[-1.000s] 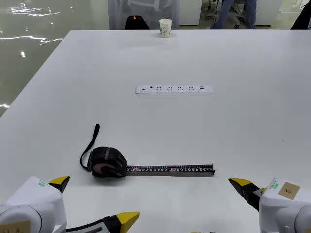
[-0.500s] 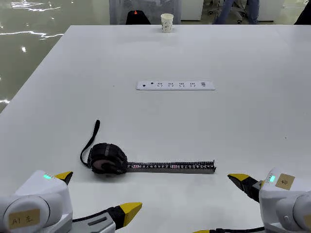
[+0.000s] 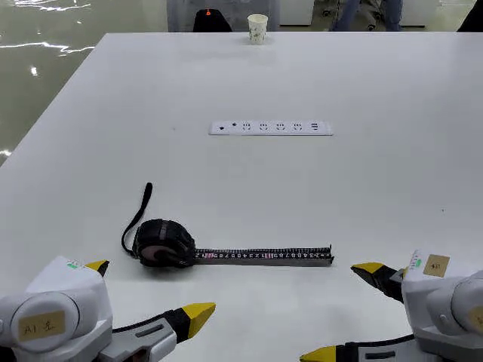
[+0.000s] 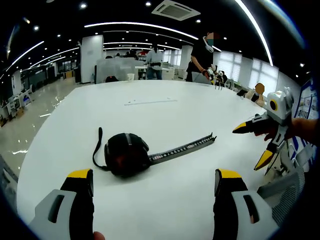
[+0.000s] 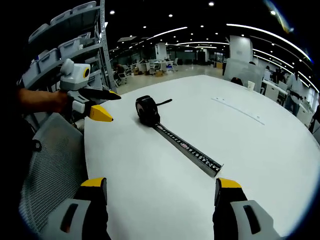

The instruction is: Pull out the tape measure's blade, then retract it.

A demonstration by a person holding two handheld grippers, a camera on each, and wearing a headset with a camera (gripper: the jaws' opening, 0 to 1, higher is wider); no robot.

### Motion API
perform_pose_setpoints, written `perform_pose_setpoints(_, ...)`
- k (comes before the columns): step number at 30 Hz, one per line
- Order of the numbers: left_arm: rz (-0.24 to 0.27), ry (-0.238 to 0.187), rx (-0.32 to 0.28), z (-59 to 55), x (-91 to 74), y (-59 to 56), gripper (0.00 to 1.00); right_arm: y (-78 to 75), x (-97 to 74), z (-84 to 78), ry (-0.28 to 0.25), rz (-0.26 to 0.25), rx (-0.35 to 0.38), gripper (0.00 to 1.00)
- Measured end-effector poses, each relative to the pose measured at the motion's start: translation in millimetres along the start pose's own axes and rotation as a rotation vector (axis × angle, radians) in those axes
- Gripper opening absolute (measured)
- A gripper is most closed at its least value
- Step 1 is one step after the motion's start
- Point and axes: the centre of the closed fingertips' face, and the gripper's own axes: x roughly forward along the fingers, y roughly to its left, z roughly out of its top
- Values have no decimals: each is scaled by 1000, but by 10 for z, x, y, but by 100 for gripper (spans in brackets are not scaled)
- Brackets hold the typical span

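- Tape measure (image 3: pixel 164 243): black round case lying on its side on the white table, wrist strap (image 3: pixel 137 215) trailing away.
- Blade (image 3: pixel 264 256): pulled out, lying flat and straight to the case's right.

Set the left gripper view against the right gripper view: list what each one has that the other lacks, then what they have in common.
Left gripper view: the right tongs, open, coming in from that view's right, a standing person and a ceiling vent. Right gripper view: the left tongs, open, coming in from its left, and shelving with bins. Shared: the tape measure lying on the white table with its blade pulled out, its strap, and the power strip farther back.
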Motion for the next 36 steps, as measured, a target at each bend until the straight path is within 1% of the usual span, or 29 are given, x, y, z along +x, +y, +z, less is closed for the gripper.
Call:
perform_pose_setpoints(4, 7, 3, -3, -3, 32, 30, 99, -72, 15, -31, 13, 6, -10, 87)
perform_pose_setpoints(13, 9, 0, -7, 45, 114, 47, 99, -227, 41, -70, 36, 25, -51, 80)
perform_pose_setpoints(20, 19, -10, -21, 80, 202, 101, 99, -332, 79, -102, 47, 48, -85, 73)
perform_pose_setpoints(25, 24, -14, -34, 96, 252, 115, 99, -409, 109, -97, 48, 66, -114, 68)
perform_pose_setpoints(36, 49, -18, -58, 94, 343, 183, 99, -618, 216, -135, 76, 83, -174, 56)
